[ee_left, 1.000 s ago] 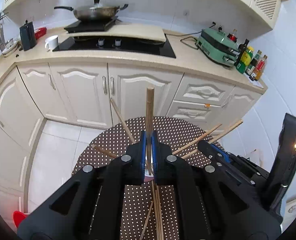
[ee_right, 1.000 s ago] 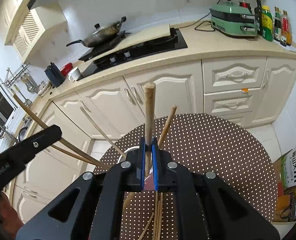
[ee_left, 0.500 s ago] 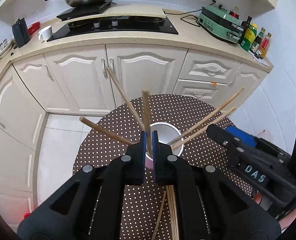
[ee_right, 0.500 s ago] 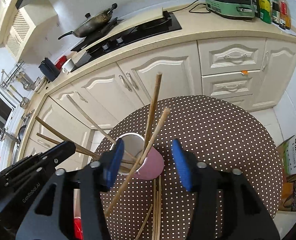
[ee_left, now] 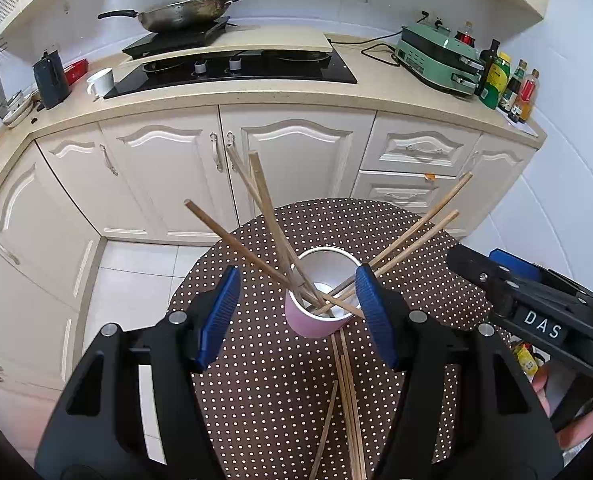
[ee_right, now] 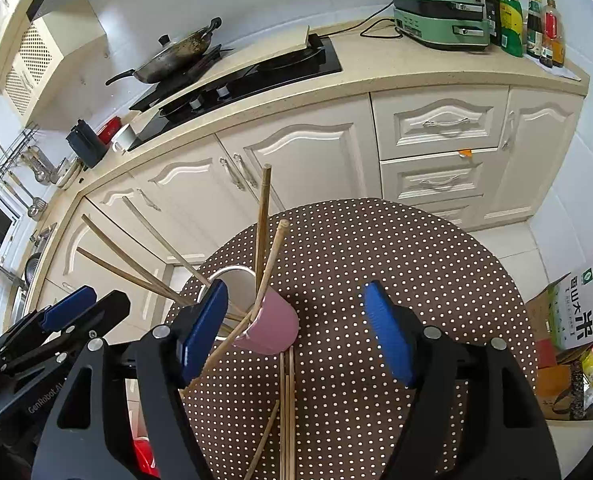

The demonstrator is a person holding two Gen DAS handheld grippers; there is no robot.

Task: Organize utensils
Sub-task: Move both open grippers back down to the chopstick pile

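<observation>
A pink cup (ee_left: 316, 320) stands on the round brown dotted table (ee_left: 256, 392) with several wooden chopsticks (ee_left: 272, 220) fanned out of it. My left gripper (ee_left: 297, 300) hangs just above and before the cup. Its jaws are opening and the blue pads (ee_left: 218, 320) press on nothing. In the right wrist view the cup (ee_right: 272, 330) sits between the fingers of my right gripper (ee_right: 296, 332), whose jaws are also opening. One chopstick (ee_right: 270, 268) slants over the cup's rim beside the left pad (ee_right: 204, 330), free of it. A few loose chopsticks (ee_right: 287, 408) lie on the cloth below.
The right gripper's body (ee_left: 536, 320) reaches in beside the cup from the right; the left one (ee_right: 56, 320) shows at left in the right wrist view. Cream kitchen cabinets (ee_left: 296, 160) with a hob and wok stand beyond the table. A rice bag and boxes (ee_right: 576, 340) sit on the floor at right.
Each gripper was shut on an upright chopstick over the cup. Both have come apart, the right one first, and the sticks now stand or lean in the cup.
</observation>
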